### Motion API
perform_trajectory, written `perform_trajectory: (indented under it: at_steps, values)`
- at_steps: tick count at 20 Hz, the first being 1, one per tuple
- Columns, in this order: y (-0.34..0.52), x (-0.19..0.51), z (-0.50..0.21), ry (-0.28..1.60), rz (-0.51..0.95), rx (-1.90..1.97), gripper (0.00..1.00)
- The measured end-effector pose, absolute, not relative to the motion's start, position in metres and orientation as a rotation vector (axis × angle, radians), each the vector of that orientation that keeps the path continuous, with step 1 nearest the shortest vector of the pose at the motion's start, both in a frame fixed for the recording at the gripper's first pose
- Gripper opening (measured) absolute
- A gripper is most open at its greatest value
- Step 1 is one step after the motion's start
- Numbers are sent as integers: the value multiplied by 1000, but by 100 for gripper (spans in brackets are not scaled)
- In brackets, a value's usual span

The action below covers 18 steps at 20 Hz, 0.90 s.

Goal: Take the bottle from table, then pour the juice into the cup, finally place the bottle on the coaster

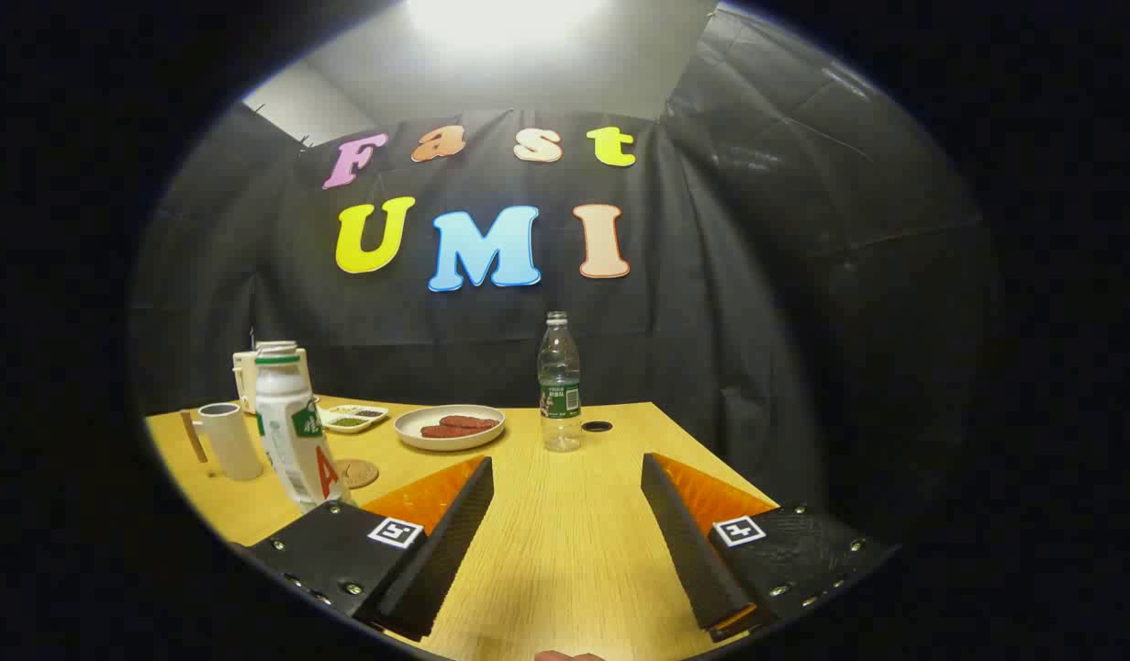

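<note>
A white bottle (pixel 289 431) with a green ring under its open neck stands on the wooden table (pixel 565 542), just left of my left finger and beyond its tip. A white cup (pixel 229 441) stands left of that bottle. A round cork coaster (pixel 356 473) lies flat just right of the bottle's base. My gripper (pixel 566 464) is open, its fingers spread wide over bare table with nothing between them. A clear plastic bottle (pixel 559 386) with a green label stands upright straight ahead, beyond the fingertips.
A white plate (pixel 449 426) with brown sausages sits beyond the left finger. A small white tray (pixel 353 418) and a white appliance (pixel 248 372) stand behind the white bottle. A dark round hole (pixel 597 426) lies beside the clear bottle. The table's right edge runs close to the right finger.
</note>
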State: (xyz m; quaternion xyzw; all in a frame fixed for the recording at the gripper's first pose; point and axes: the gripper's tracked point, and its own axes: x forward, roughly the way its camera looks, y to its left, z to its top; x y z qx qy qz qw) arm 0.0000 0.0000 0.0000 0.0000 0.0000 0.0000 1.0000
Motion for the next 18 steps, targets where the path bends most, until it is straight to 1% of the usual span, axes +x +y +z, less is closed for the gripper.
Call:
perform_trajectory:
  at_steps: [3,6,11,15,18]
  values:
    - [3,18,4,-11,-19,-46,99]
    - [25,17,35,-37,4,-4,99]
    - [66,-22,68,-56,38,-13,99]
    - [95,-49,75,-66,65,-46,99]
    - [122,-63,69,-55,115,-31,99]
